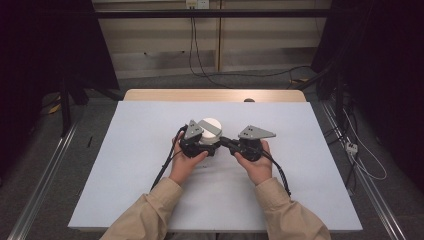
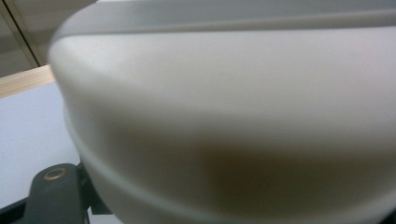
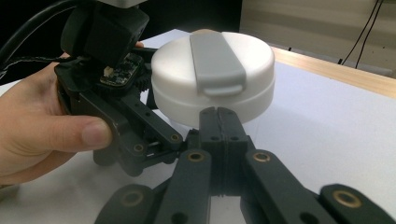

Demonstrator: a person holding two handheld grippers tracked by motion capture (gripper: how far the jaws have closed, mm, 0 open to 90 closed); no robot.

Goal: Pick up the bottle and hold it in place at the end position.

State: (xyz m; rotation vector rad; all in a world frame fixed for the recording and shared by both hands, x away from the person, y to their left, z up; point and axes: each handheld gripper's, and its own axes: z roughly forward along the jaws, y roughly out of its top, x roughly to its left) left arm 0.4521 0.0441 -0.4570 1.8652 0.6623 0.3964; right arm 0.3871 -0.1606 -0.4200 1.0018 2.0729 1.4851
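Note:
A round white container [image 1: 210, 125] with a grey strap across its lid [image 3: 215, 63] sits at the middle of the table. My left gripper [image 1: 204, 141] reaches in from the near left and is shut on the white container, whose wall [image 2: 233, 116] stands right before that gripper's camera; one black finger [image 2: 51, 196] shows at the lower left. My right gripper [image 3: 218, 116] comes from the right with its jaws pressed together. Its tips lie at the container's lower rim, just below the end of the grey strap, and nothing shows between them.
A white sheet [image 1: 150, 190] covers the table, and a strip of wooden top [image 1: 215, 95] shows along the far side. A small dark object [image 1: 248, 100] sits at that far edge. Cables trail on the floor behind and to the right [image 1: 360, 155].

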